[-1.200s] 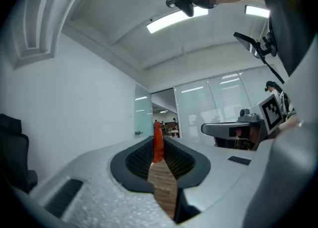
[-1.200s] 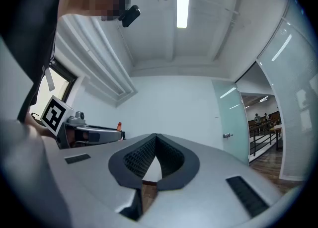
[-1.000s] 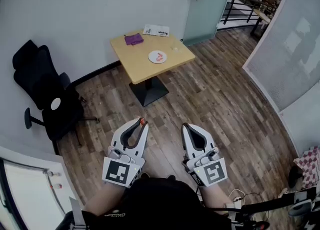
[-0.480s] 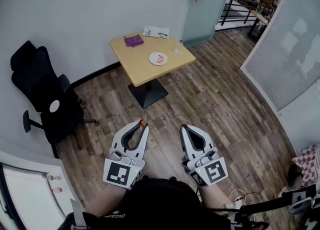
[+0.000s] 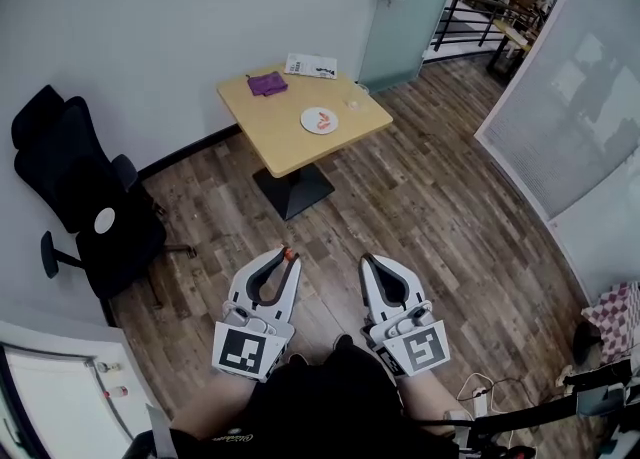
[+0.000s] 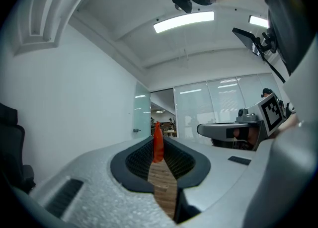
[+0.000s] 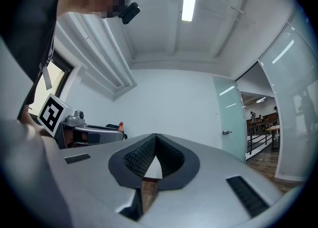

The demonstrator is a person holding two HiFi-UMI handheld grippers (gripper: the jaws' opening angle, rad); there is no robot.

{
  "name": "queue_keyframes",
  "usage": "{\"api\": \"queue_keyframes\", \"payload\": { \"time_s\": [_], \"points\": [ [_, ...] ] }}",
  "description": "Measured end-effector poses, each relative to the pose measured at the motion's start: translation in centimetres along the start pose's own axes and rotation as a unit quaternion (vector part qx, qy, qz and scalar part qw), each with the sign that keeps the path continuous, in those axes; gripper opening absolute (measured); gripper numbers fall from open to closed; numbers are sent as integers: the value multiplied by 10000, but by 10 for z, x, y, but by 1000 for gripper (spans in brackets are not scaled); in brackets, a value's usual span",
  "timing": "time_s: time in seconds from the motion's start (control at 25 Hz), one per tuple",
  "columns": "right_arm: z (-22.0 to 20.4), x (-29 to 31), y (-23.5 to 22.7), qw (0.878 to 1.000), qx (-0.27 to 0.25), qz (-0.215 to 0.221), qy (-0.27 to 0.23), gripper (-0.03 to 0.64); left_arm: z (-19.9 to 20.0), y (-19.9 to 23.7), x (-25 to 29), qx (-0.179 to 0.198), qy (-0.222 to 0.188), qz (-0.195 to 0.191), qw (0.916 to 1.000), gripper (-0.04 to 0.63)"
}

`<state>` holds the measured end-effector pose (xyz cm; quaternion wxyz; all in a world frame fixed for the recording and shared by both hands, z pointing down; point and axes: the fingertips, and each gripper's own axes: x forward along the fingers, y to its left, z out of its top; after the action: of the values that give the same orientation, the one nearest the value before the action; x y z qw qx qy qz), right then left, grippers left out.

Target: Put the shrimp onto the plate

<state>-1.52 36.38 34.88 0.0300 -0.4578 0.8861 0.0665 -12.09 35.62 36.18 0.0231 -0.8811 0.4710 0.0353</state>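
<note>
My left gripper (image 5: 287,258) is held low over the wooden floor, shut on a small orange shrimp (image 5: 286,251) that sticks out at its tips. In the left gripper view the shrimp (image 6: 158,143) stands pinched between the dark pads. My right gripper (image 5: 367,263) is beside it, shut and empty; its tips (image 7: 155,138) meet with nothing between them. The white plate (image 5: 319,121) lies far ahead on a yellow square table (image 5: 290,132), with orange pieces on it.
A purple cloth (image 5: 267,83), a paper (image 5: 312,65) and a small clear cup (image 5: 353,101) are also on the table. A black office chair (image 5: 85,202) stands at left. A glass door (image 5: 405,7) is behind the table, a frosted partition (image 5: 560,97) at right.
The view has shifted slightly; the table and plate sit a little further right and the grippers lower in the picture. Both grippers keep their hold and spacing.
</note>
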Motion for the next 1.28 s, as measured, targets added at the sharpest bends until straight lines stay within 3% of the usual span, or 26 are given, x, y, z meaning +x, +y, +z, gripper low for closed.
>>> {"api": "queue_keyframes", "payload": {
  "time_s": [0.28, 0.76, 1.0, 1.28],
  "points": [
    [-5, 23, 1, 10000, -55, -33, 4, 2, -2, 12, 12, -16, 7, -84, 10000, 51],
    [-26, 67, -39, 9996, 2, -122, 248, 2, -6, 23, 73, 60, 16, -217, 9997, 50],
    [-23, 95, -82, 9999, 81, 75, 81, 2, -7, 33, 127, 79, 120, -119, 9998, 51],
    [-32, 130, -167, 9995, 36, 258, 203, 2, 0, 42, 218, 258, -8, 41, 9997, 49]
  ]
}}
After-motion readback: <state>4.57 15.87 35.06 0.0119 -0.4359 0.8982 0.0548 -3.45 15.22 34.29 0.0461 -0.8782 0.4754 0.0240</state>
